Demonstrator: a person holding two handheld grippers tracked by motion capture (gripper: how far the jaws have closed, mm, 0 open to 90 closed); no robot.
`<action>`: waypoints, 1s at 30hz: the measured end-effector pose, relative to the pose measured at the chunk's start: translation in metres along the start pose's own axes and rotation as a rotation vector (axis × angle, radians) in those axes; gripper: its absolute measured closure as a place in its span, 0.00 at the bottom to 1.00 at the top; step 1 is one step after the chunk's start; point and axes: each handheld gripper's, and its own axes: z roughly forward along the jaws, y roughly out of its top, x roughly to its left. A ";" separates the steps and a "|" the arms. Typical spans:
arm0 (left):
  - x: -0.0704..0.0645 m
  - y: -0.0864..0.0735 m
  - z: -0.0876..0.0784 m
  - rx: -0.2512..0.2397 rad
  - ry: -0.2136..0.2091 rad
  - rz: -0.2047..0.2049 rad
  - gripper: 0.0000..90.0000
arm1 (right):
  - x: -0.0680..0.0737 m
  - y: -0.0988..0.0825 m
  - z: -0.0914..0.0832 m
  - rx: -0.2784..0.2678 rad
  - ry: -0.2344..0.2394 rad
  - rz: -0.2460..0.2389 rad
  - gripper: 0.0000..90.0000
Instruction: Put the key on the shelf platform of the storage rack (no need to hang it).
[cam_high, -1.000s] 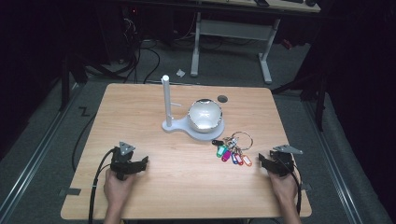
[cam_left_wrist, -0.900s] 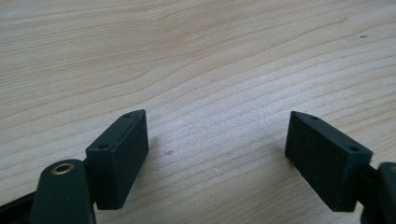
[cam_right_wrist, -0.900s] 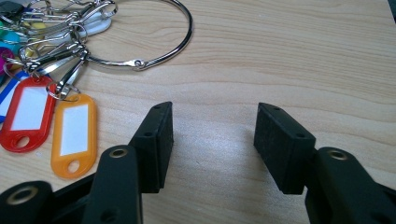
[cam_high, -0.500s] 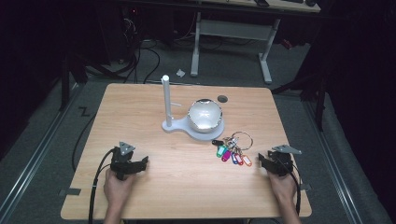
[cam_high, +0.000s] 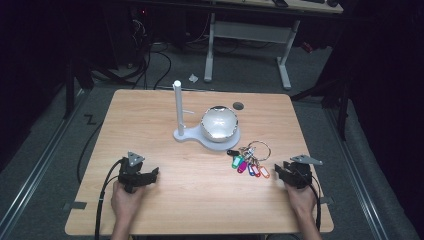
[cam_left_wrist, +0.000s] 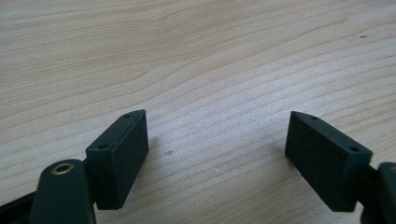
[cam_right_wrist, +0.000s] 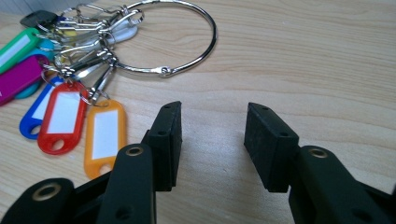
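A bunch of keys with coloured tags (cam_high: 248, 163) on a big metal ring lies on the wooden table (cam_high: 200, 200), right of centre. My right gripper (cam_high: 279, 172) rests just right of it, pointing left at the tags. In the right gripper view its jaws (cam_right_wrist: 212, 135) stand partly apart over bare wood and have just been closing with nothing between them. The orange tag (cam_right_wrist: 103, 135) lies just left of the left jaw. My left gripper (cam_high: 150, 175) rests at the front left, open over bare wood (cam_left_wrist: 217, 140).
A white stand with an upright post (cam_high: 177, 107) and a shiny dome (cam_high: 219, 124) sits behind the keys at mid-table. A small dark disc (cam_high: 238, 105) lies near the far edge. Desk legs and cables lie on the floor beyond the table.
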 end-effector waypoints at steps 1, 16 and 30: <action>0.000 0.000 0.000 0.000 0.000 0.000 0.24 | 0.000 0.000 0.000 0.000 0.001 -0.001 0.63; 0.000 0.000 0.000 0.000 0.000 -0.001 0.24 | 0.024 0.029 0.005 -0.012 0.065 -0.081 0.64; 0.000 0.000 0.000 0.000 0.000 0.000 0.24 | 0.041 0.051 0.026 0.042 0.134 -0.142 0.73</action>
